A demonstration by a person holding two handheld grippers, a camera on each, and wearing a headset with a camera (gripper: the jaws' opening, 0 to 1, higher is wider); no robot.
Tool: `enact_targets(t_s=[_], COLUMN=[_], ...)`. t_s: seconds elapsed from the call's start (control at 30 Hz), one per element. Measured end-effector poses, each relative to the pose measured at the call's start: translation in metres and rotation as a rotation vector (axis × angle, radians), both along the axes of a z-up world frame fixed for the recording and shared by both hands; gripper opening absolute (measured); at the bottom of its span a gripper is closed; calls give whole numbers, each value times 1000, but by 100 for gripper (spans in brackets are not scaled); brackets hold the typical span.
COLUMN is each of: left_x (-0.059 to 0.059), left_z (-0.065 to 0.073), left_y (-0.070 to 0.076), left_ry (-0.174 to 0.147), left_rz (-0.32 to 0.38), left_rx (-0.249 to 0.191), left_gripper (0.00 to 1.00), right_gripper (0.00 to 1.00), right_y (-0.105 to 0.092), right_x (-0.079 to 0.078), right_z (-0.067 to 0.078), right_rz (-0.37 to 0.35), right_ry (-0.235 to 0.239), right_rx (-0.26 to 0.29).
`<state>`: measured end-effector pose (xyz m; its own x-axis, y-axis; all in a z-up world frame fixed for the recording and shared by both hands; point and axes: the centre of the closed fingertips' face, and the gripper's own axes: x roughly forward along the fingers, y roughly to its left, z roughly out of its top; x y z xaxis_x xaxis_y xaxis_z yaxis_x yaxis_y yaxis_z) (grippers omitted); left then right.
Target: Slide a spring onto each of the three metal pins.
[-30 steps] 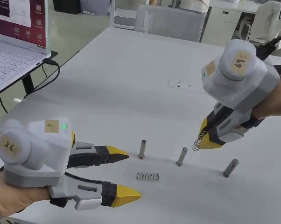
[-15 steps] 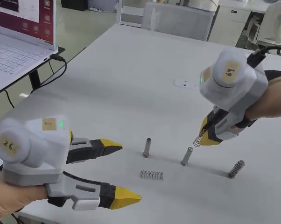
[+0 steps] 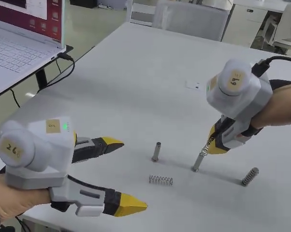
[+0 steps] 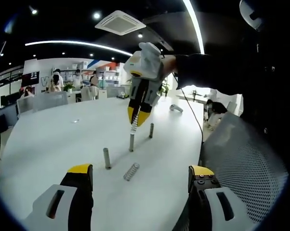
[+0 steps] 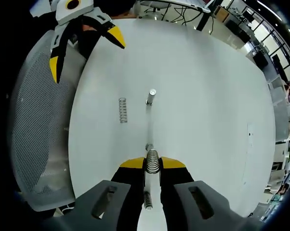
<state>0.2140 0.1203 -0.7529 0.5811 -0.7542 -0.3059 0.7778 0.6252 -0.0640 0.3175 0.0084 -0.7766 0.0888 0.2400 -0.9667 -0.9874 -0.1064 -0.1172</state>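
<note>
Three metal pins stand on the white table. The left pin (image 3: pixel 156 151) is bare. My right gripper (image 3: pixel 214 146) is shut on a spring (image 3: pixel 206 144) and holds it just above the top of the middle pin (image 3: pixel 197 162), in line with it. In the right gripper view the spring (image 5: pixel 153 160) sits between the yellow fingertips over the pin's top (image 5: pixel 148 147). The right pin (image 3: pixel 250 177) carries a spring. Another loose spring (image 3: pixel 161 180) lies flat in front of the pins. My left gripper (image 3: pixel 119 174) is open near the table's front edge, holding nothing.
A laptop (image 3: pixel 24 34) sits on a side stand at the far left with a cable (image 3: pixel 63 72) hanging off it. A small white label (image 3: pixel 193 85) lies farther back on the table. Chairs (image 3: pixel 189 19) stand beyond the far edge.
My right gripper has carried the spring down and over until it hangs just above the middle pin. The left gripper has stayed open in place; the head camera has shifted.
</note>
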Motion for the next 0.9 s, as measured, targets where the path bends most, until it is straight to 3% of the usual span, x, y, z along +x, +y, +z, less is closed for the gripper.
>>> enact_targets(t_s=[0.13, 0.43, 0.9], left_x=[1, 3, 4], left_z=[-2, -4, -5], left_y=[2, 4, 4], left_ry=[-17, -30, -26], left_rz=[0, -3, 2], left_rx=[28, 42, 47], left_gripper=[81, 82, 82], right_gripper=[9, 9, 9], right_y=[1, 2, 1], right_x=[0, 0, 3], right_z=[-2, -5, -20], right_rz=[3, 7, 1], right_ry=[5, 14, 31], right_rx=[-3, -14, -29])
